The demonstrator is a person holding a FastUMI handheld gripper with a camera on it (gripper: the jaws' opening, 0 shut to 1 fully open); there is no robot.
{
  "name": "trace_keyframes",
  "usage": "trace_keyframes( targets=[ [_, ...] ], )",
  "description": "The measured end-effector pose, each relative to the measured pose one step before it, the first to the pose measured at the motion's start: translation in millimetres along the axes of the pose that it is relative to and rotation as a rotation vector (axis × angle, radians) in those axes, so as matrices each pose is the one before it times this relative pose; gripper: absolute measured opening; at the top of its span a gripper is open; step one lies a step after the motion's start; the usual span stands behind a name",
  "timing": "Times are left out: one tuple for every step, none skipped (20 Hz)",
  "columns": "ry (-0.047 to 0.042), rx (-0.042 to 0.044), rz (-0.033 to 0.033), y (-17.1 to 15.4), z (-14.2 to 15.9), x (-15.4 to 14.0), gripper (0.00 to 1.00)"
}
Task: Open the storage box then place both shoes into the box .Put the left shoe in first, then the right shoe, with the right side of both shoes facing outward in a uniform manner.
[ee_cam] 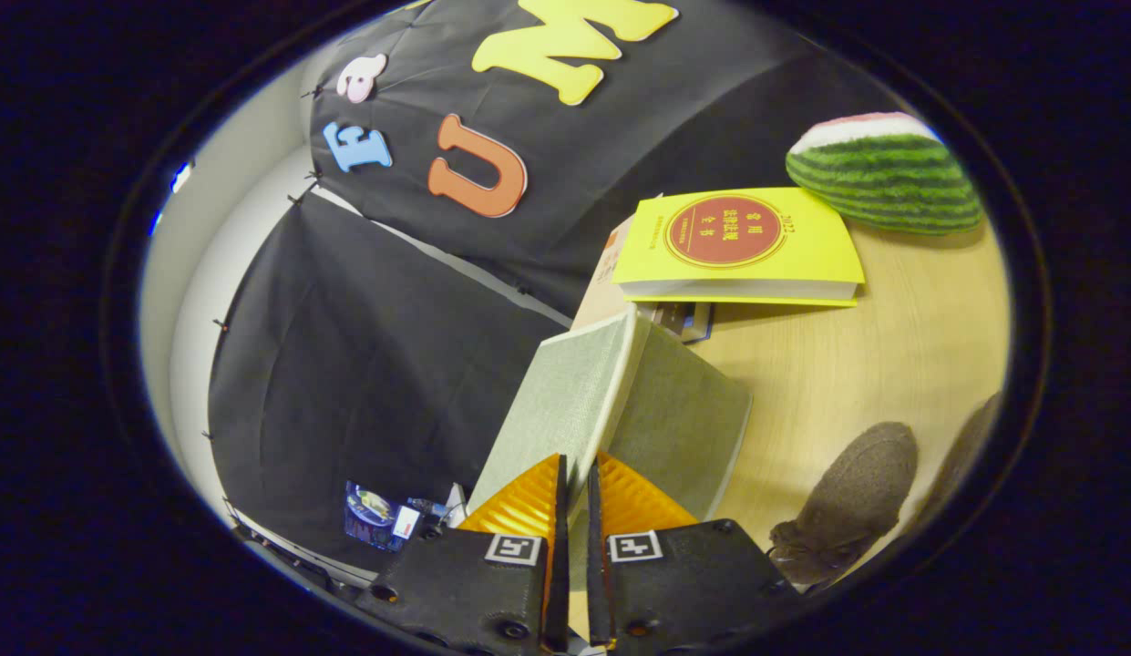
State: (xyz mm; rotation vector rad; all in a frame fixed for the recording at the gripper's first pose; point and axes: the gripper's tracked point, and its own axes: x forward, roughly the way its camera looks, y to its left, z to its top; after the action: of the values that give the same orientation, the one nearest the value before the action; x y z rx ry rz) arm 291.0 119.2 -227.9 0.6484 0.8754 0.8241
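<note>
- Gripper [574, 483]: the two orange fingers [529, 501] stand almost closed, only a narrow slit between them; the pale edge of the lid runs into that slit, so by my reading both fingers pinch it.
- Storage box [683, 428]: grey-green fabric, on the wooden table [848, 364] just ahead of the fingers.
- Lid [556, 410]: same fabric, tilted up from the box. It is likely held by its free edge so it can swing open for the shoes.
- Shoe [848, 501]: dark brown, felt-like, lying on the table to the right of the box, near it but apart. A second dark shape, probably the other shoe, lies further right, too cropped to confirm.
- Yellow book [738, 241]: flat on the table beyond the box, resting on other items.
- Watermelon-pattern cushion [884, 169]: beyond the book.
- Progress, judged: opening step in hand; neither shoe boxed yet.
</note>
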Motion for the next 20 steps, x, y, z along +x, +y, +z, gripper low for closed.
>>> trace_keyframes(
  targets=[
    [-0.00198, 0.00374, -0.01352, 0.88, 0.13, 1.36, 0.12],
    [-0.00634, -0.00521, -0.00437, 4.19, 1.12, -0.73, 0.09],
    [-0.0099, -0.00371, 0.00192, 5.35, 1.52, -1.52, 0.08],
    [-0.00428, -0.00123, -0.00134, 3.67, 1.14, -1.15, 0.06],
    [0.00124, -0.00334, -0.00451, 3.16, -0.28, -0.74, 0.06],
    [0.00007, -0.01436, -0.00839, 3.01, 0.3, -1.14, 0.06],
    [-0.00228, -0.00421, -0.0076, 2.82, 1.78, -1.11, 0.06],
    [0.00021, 0.00298, 0.001, 5.26, 1.42, -0.68, 0.06],
    [0.00058, -0.00077, 0.00122, 4.64, 1.16, -1.05, 0.06],
    [-0.00515, -0.00697, 0.00204, 7.85, 3.79, -1.09, 0.06],
    [-0.00085, -0.0097, -0.0024, 6.74, 2.28, -2.6, 0.06],
    [0.00098, -0.01052, 0.00025, 7.01, 2.04, -0.6, 0.06],
    [0.00106, -0.01479, -0.00224, 7.1, 1.77, -1.56, 0.06],
    [-0.00011, -0.01095, -0.00491, 6.82, 2.88, -0.53, 0.06],
    [0.00505, -0.00428, -0.00532, 4.75, -0.15, 0.14, 0.06],
    [0.00265, -0.00197, -0.00414, 6.04, 1.53, 1.0, 0.06],
    [0.00794, -0.00983, -0.00569, 6.53, 0.37, 0.95, 0.06],
    [-0.00185, -0.01074, -0.00797, 7.33, 2.49, 1.75, 0.06],
    [0.00256, -0.00843, -0.00366, 7.88, 1.23, 0.56, 0.06],
    [-0.00203, -0.00722, -0.00043, 11.12, 1.27, 1.0, 0.06]
  ],
)
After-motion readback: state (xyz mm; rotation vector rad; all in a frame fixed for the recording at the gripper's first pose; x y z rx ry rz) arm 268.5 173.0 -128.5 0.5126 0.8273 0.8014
